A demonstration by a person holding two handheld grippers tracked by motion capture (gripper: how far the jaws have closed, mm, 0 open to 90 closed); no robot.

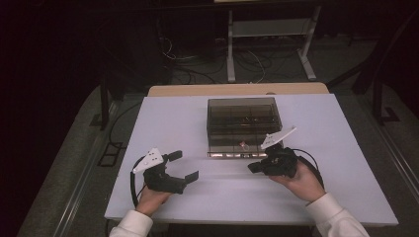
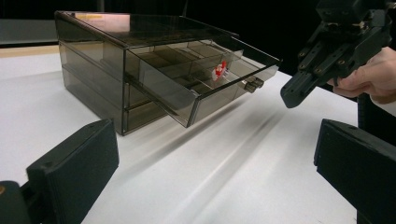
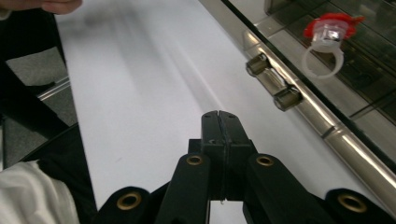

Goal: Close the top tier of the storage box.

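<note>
Fingers of our right gripper (image 3: pixel 219 122) are pressed flat together with nothing between them, hovering over the desk (image 1: pixel 163 118) just in front of the drawer's two small metal knobs (image 3: pixel 272 81). Our left gripper (image 1: pixel 183 167) stands with its jaws wide apart and empty near the desk's front left corner. We find the smoky plastic drawer box (image 1: pixel 241 118) toward the far edge, its top drawer (image 2: pixel 205 88) pulled out, with a red-topped clear ring (image 3: pixel 327 39) lying in a compartment. We see an orange strip on the box lid, but its writing is too blurred to read. Dark reflections hide the other compartments.
</note>
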